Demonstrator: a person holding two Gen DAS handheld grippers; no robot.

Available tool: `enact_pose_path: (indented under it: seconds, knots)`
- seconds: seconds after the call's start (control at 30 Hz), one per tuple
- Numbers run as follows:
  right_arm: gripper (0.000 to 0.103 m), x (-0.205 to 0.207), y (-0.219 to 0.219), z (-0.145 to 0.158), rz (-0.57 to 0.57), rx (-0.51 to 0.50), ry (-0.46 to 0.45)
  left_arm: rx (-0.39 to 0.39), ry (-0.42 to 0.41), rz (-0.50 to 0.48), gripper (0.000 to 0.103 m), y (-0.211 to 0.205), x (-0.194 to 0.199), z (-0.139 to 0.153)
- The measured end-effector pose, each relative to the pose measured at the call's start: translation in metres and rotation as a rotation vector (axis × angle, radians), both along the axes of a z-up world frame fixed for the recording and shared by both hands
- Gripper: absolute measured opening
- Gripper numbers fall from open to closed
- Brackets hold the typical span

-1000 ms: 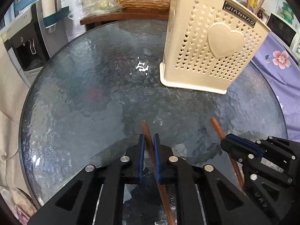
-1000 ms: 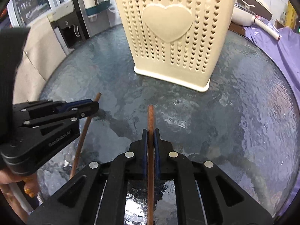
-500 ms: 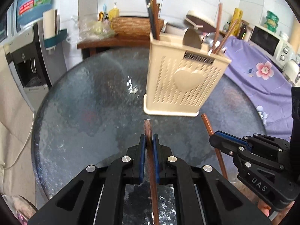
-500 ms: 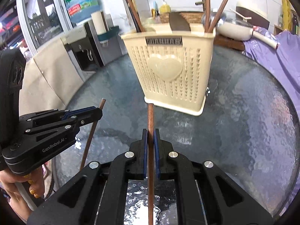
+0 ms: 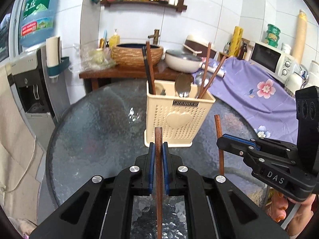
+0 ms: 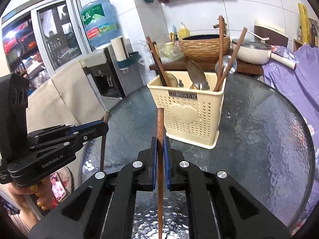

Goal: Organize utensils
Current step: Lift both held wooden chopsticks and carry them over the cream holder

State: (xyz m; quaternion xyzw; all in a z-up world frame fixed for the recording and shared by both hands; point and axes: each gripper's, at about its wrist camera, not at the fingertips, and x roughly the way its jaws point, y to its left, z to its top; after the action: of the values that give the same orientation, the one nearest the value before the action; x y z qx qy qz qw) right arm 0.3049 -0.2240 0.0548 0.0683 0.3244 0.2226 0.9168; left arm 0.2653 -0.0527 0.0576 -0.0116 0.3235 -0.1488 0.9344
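A cream perforated utensil holder [image 5: 175,123] [image 6: 189,117] with a heart on its front stands on the round glass table [image 5: 95,139]. Spoons and several brown chopsticks stick up out of it. My left gripper [image 5: 159,145] is shut on a brown chopstick [image 5: 158,171], held up above the table, short of the holder. My right gripper [image 6: 160,141] is shut on another brown chopstick [image 6: 160,159], also raised in front of the holder. Each gripper shows in the other's view: the right one [image 5: 219,139] with its chopstick [image 5: 219,139], the left one [image 6: 105,126] with its chopstick [image 6: 103,149].
A water dispenser [image 5: 33,83] with a big blue bottle [image 5: 37,16] stands left of the table. Behind it are a wooden stand with a woven basin [image 5: 137,53], a white pan [image 5: 182,60] and a microwave [image 5: 273,59] on a purple flowered cloth [image 5: 259,91].
Both grippers have risen with their chopsticks and tipped up, so the holder looks smaller and farther and its top with the utensils has come into view. The grips are unchanged.
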Motion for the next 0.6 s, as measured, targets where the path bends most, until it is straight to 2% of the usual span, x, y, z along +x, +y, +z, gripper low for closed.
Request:
enact_pose_path:
  seconds: [0.6]
  knots:
    - [0.007,-0.011,-0.004,0.057,0.015,0.019,-0.146,-0.02,-0.109,-0.041,0.007,-0.004,-0.005,0.048]
